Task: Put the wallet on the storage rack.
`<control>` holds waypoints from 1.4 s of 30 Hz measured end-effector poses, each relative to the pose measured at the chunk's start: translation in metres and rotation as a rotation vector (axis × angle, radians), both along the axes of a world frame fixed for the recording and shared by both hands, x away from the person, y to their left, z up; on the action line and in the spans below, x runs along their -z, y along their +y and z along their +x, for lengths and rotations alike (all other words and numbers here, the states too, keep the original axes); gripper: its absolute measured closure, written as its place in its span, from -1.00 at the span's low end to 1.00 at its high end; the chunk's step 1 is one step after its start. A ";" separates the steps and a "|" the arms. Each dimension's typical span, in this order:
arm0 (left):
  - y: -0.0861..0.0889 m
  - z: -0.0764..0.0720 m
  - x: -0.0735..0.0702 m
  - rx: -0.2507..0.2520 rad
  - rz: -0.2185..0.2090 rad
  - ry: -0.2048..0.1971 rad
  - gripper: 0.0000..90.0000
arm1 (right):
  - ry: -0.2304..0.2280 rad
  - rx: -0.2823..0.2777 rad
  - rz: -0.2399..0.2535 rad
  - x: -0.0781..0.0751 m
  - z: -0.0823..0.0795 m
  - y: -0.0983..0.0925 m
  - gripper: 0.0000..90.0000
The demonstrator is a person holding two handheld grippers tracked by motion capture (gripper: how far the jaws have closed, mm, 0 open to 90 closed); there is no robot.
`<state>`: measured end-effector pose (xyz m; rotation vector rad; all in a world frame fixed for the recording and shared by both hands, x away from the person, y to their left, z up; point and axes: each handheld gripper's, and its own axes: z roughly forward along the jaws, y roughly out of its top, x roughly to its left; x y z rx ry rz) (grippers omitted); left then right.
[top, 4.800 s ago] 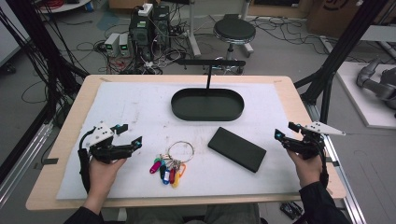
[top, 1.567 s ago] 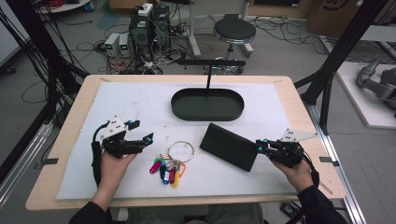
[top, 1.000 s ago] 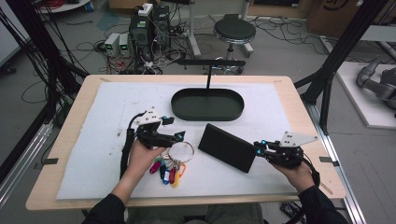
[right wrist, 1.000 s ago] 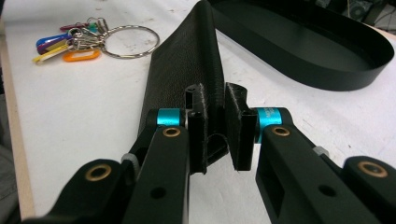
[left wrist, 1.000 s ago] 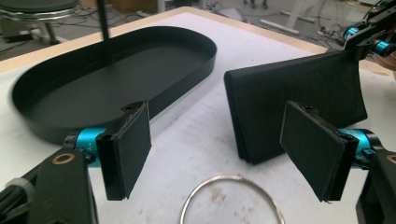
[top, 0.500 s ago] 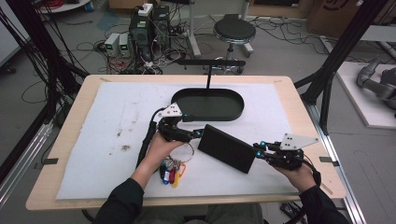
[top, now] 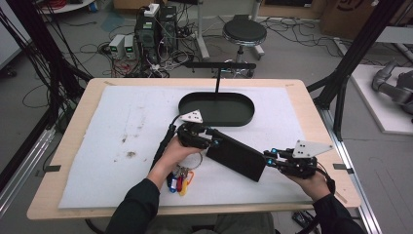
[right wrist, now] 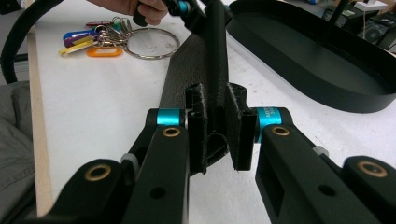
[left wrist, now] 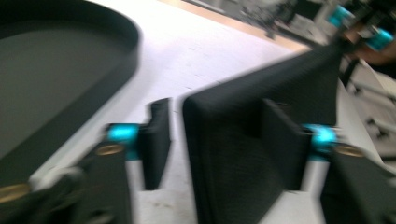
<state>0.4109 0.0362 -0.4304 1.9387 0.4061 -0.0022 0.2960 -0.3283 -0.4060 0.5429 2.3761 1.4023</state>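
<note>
The left gripper view is motion-blurred: the wallet (left wrist: 252, 140) and tray (left wrist: 60, 70) have soft edges, and the tray is cut off at the left and top. In the high view the hand (top: 178, 148) hides part of the keys (top: 179, 178). In the right gripper view the tray's (right wrist: 317, 60) right end runs off-frame, and the wallet (right wrist: 205, 70) hides the left gripper's (right wrist: 189, 9) tips.

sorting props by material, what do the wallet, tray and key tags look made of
Wallet: black leather or a faux version, judging by its fine pebbled grain and folded, stitched-looking edge. Tray: probably painted metal or hard plastic, since it is smooth, matte black, with a thin upright rim. Key tags: glossy coloured plastic on a shiny metal ring.
</note>
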 end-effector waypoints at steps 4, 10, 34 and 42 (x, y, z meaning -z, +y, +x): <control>0.004 -0.002 -0.003 0.008 0.006 -0.014 0.24 | 0.008 0.001 0.002 0.001 0.001 -0.002 0.78; 0.014 -0.013 -0.010 0.035 0.009 -0.073 0.53 | 0.031 0.010 0.014 0.001 0.003 -0.004 0.59; 0.039 -0.078 -0.016 -0.030 -0.098 -0.186 0.68 | 0.247 -0.008 0.111 0.018 0.024 0.006 -0.17; 0.049 -0.094 -0.011 -0.071 -0.136 -0.165 0.68 | 0.309 -0.055 0.076 0.027 0.030 0.021 -0.08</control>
